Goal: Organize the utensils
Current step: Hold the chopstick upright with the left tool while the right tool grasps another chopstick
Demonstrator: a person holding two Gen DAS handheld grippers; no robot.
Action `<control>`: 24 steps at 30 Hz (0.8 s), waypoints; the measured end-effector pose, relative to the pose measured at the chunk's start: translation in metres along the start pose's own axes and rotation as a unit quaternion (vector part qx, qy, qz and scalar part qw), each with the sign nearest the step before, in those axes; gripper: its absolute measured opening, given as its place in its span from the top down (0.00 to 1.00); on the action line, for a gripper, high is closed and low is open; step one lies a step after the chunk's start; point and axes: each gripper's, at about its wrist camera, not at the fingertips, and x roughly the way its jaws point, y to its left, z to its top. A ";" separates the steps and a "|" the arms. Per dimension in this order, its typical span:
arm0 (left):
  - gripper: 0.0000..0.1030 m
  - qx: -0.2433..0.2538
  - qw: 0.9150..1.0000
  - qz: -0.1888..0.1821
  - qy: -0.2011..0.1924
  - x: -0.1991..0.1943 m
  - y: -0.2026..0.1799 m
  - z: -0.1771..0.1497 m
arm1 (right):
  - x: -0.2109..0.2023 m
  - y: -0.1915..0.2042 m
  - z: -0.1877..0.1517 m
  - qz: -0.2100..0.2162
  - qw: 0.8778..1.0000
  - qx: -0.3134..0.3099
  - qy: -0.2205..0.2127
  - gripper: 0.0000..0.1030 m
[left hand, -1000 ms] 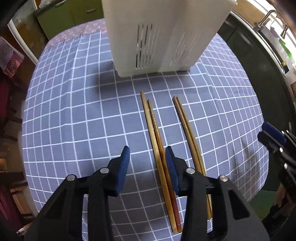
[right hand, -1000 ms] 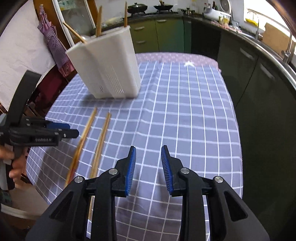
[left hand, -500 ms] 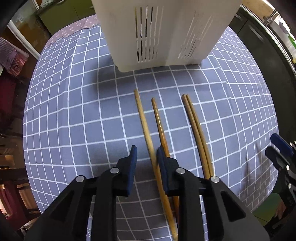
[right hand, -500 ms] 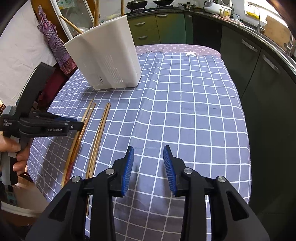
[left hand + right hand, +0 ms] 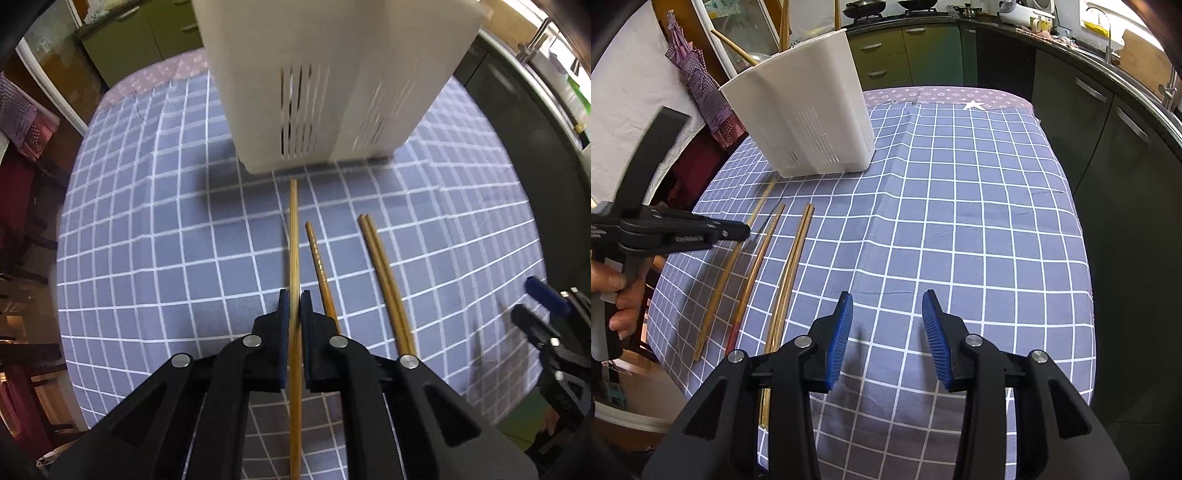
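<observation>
My left gripper (image 5: 294, 301) is shut on a light wooden chopstick (image 5: 294, 236) that points toward the white slotted utensil holder (image 5: 325, 81). A darker chopstick (image 5: 319, 266) and a pair of chopsticks (image 5: 384, 273) lie on the checked cloth to its right. In the right wrist view the left gripper (image 5: 738, 230) holds the chopstick (image 5: 759, 206) near the holder (image 5: 809, 118), which has several chopsticks standing in it. My right gripper (image 5: 886, 332) is open and empty above the cloth, right of the pair (image 5: 792, 266).
The table has a blue checked cloth (image 5: 960, 221) and rounded edges. Dark kitchen cabinets (image 5: 1089, 110) run along the right. A purple cloth (image 5: 701, 85) hangs at the far left. The right gripper also shows at the right edge of the left wrist view (image 5: 543, 310).
My left gripper has closed on the light chopstick and lifted its far end off the cloth, away from the darker one. The right gripper has barely moved.
</observation>
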 end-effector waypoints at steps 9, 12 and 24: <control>0.94 0.005 0.995 -0.010 -0.094 -0.081 0.021 -0.017 | -0.001 0.013 0.007 0.005 1.000 -0.014 0.001 0.59; 0.94 0.003 0.993 -0.015 -0.118 -0.102 0.034 -0.030 | 0.004 0.018 0.010 0.014 1.000 -0.015 0.010 0.59; 0.94 0.010 0.985 -0.017 -0.173 -0.142 0.048 -0.075 | 0.040 0.039 0.037 0.043 0.996 -0.028 0.070 0.62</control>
